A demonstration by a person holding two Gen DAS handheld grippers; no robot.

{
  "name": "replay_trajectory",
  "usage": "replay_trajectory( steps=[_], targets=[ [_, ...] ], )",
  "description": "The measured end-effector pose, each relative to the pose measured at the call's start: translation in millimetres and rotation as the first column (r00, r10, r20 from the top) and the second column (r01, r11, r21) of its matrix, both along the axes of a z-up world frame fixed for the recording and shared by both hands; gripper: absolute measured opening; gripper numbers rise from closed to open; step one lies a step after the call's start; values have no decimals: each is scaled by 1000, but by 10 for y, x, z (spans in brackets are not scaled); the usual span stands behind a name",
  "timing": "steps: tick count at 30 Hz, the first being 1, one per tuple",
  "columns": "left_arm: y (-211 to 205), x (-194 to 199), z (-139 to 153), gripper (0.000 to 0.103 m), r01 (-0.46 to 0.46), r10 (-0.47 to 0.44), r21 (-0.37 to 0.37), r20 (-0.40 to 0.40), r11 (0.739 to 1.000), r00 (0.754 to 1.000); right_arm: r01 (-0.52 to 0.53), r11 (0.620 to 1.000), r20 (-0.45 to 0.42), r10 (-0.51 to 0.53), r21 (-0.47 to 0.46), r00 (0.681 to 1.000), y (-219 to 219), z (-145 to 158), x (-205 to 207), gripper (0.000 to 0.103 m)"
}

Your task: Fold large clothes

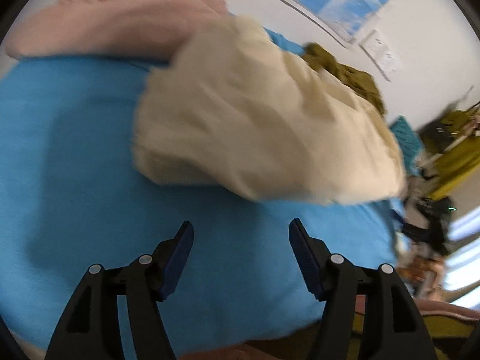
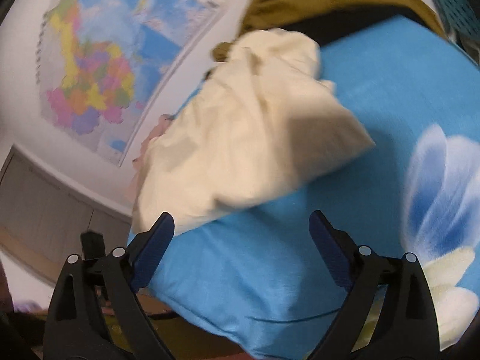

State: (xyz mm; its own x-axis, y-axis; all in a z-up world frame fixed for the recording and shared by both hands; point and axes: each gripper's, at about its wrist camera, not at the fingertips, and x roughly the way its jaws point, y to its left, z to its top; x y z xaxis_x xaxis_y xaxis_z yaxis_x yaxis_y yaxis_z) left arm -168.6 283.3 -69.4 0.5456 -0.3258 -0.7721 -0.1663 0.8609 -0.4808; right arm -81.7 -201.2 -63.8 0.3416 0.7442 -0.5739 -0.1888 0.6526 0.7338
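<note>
Cream cloth (image 1: 264, 126), crumpled and blurred, lies in a heap on a bright blue sheet (image 1: 75, 156). Beyond it in the left view sit a pink garment (image 1: 114, 21) at the far left and an olive one (image 1: 345, 72) at the far right. The left tongs (image 1: 241, 229) stand wide and hold nothing, near the heap but not touching it. The right tongs (image 2: 241, 219) also gape wide and empty, one tip at the cloth's near edge. A coloured map (image 2: 90, 84) hangs on the white wall.

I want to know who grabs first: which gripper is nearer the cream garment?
Right, probably. The right gripper stands open with one fingertip at the edge of the cream garment. The left gripper stands open too, with a strip of blue sheet showing between it and the garment.
</note>
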Motion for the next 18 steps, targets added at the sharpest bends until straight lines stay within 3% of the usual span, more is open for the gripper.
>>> replay_trajectory(
  steps=[5,8,18],
  targets=[
    [-52,204,-81,76,7,-4,-98,29,995,1000,30,999,-2,-30,18,1000,108,-15,168,98],
    [-49,307,-104,84,-17,24,-138,52,990,998,91,995,5,-91,-50,996,233,-31,312,97],
    [53,657,-125,96,-100,132,-233,122,967,984,230,969,25,-229,-89,973,449,-98,629,99]
  ],
)
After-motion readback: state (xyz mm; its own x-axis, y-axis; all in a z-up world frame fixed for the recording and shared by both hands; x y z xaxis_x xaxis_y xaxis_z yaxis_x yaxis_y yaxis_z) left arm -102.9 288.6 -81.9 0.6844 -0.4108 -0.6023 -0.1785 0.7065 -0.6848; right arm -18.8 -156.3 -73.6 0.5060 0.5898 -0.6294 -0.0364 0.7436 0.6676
